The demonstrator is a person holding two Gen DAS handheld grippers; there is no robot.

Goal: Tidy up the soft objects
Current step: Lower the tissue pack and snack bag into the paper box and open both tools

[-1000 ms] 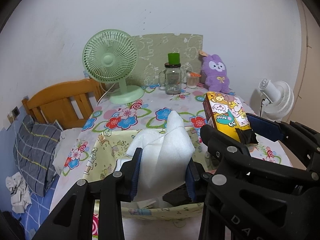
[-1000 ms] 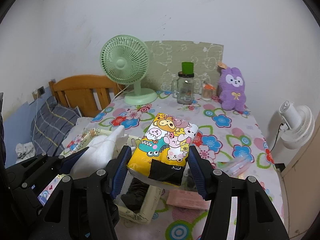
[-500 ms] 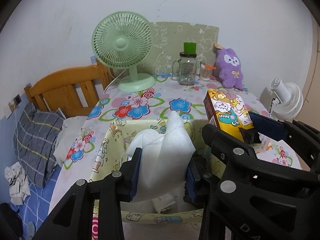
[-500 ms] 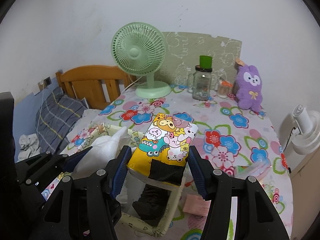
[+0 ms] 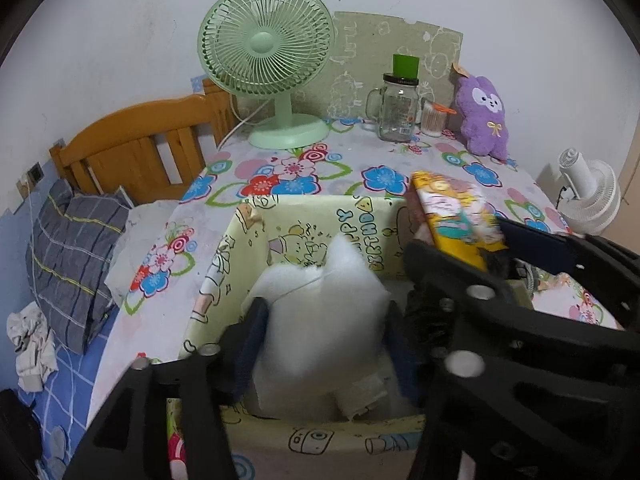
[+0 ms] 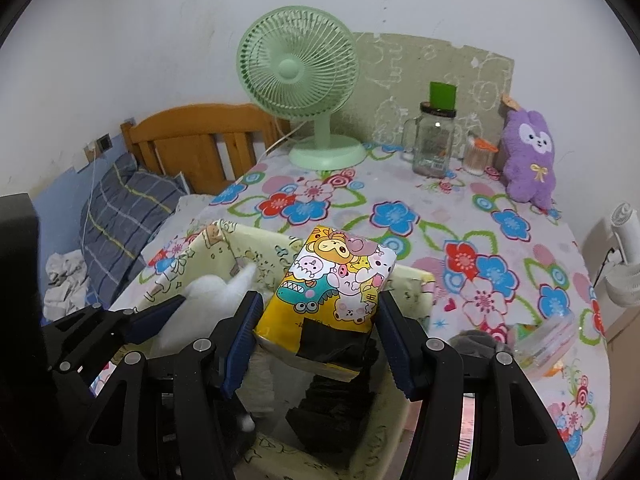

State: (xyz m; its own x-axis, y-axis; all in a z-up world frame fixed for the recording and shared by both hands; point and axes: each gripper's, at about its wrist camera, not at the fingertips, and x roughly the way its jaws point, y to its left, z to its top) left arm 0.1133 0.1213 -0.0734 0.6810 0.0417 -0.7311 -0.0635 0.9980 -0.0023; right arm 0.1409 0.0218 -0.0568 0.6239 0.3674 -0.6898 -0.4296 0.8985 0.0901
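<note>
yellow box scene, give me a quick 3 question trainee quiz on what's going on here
1. True or false: the right gripper holds the cartoon tissue pack.
2. The white foam bundle is over: A) green fan B) yellow box C) purple plush.
3. Fill in: the left gripper jaws are ____.

Key: 1 true; 2 B; 3 opening, with the bundle between them.

Left gripper (image 5: 324, 344) jaws are opening around the soft white foam bundle (image 5: 320, 320), now lower inside the pale-yellow cartoon-print box (image 5: 304, 224), lower centre.
</note>
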